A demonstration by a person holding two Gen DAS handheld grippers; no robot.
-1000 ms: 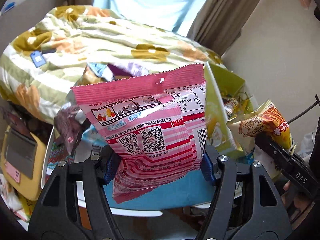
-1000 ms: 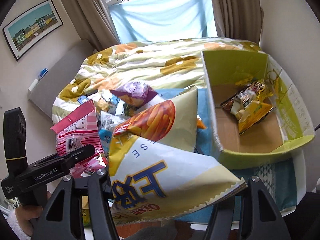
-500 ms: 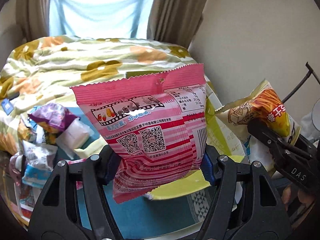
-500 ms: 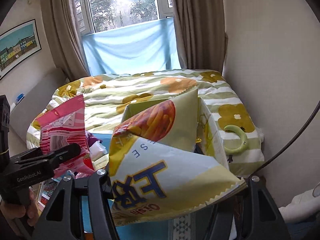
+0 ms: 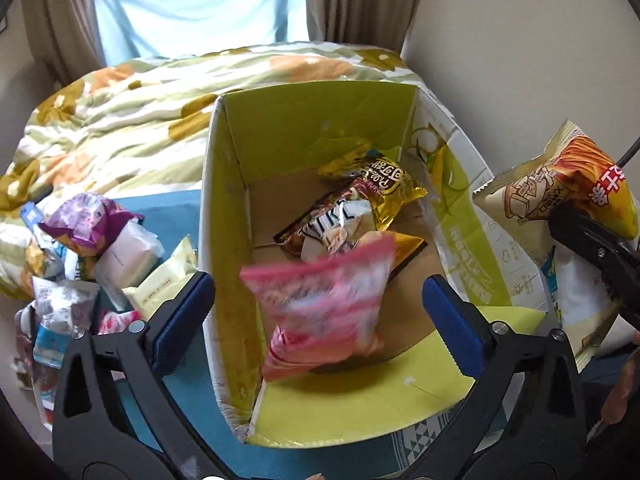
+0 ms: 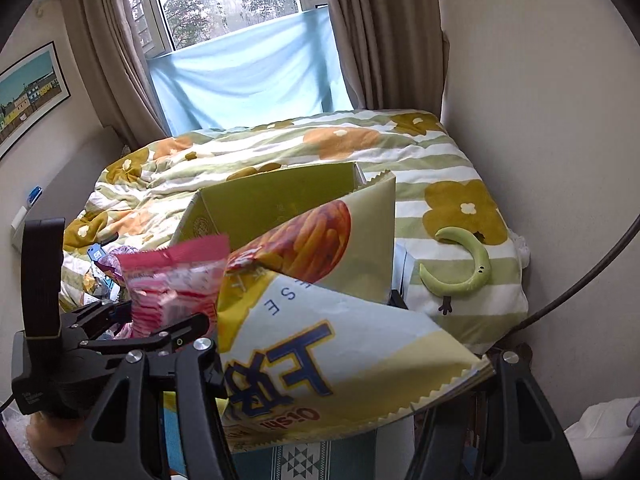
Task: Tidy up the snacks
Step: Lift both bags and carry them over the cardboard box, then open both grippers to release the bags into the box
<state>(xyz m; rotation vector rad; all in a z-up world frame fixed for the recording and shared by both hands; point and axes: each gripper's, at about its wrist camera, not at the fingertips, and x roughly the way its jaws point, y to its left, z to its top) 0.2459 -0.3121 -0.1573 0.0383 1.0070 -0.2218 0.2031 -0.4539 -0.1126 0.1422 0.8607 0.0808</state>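
A pink striped snack bag [image 5: 320, 312], motion-blurred, drops free between the widely spread blue pads of my left gripper [image 5: 316, 284], whose jaws are opening; neither pad touches it. Below lies the open green cardboard box [image 5: 320, 120], holding a gold bag [image 5: 376, 188] and a brown wrapper [image 5: 328, 224]. My right gripper [image 6: 348, 360] is shut on a large yellow-and-white chip bag [image 6: 320, 280], which hides most of the box [image 6: 272, 196]. The pink bag [image 6: 172, 280] and left gripper [image 6: 148, 320] show at the left of the right wrist view. The chip bag [image 5: 560, 184] hangs right of the box.
A heap of loose snack packets [image 5: 92, 232] lies left of the box on a blue tablecloth [image 5: 168, 392]. Behind is a bed with a flowered quilt [image 5: 140, 120] and a green crescent toy [image 6: 460, 268]. A wall stands close on the right.
Both grippers swung right, from the snack heap to over the box. The left jaws spread wide and the pink bag slipped out, falling toward the box. The right grip is unchanged.
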